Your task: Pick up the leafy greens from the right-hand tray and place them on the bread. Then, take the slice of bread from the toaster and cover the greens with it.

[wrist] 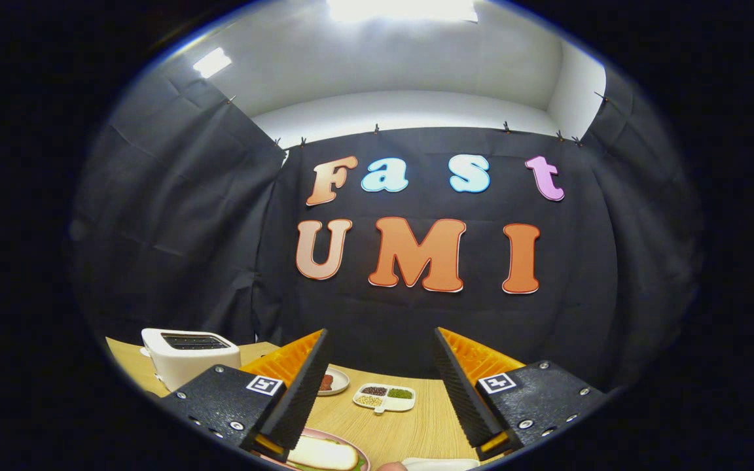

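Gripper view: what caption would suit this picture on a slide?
Open gripper held above a wooden table, white toaster beyond its fingers, bread on a plate below.

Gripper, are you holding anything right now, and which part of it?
Nothing is held. The gripper is open, its fingers spread apart with only the wooden table and a divided dish visible between them.

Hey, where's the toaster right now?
In the gripper view, the toaster stands on the wooden table, beyond the open gripper, off to the left of its left finger.
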Demonstrator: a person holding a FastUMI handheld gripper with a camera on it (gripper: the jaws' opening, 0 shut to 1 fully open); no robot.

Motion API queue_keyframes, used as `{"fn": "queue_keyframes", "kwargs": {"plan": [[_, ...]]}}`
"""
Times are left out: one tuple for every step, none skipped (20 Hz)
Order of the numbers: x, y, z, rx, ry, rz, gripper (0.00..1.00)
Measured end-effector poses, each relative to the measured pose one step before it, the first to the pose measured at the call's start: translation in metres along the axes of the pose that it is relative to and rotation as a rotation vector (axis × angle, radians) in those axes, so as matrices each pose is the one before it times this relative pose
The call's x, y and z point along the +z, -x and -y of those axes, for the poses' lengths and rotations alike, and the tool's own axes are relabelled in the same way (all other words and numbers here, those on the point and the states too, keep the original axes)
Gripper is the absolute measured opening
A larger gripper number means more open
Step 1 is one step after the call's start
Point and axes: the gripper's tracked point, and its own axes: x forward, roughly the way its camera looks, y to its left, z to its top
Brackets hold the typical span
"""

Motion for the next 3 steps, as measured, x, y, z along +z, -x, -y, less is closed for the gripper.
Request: {"fn": "queue_keyframes", "kwargs": {"plan": [[0.00035,0.00007,-0.00075,0.00014,0.0051,0.00269,0.93],[-0.00002,0.0003,-0.00166,0.00138,0.00352,-0.00062,0.94],[-0.00077,0.00021,-0.00226,0.00366,0.0013,-0.00313,0.94]]}}
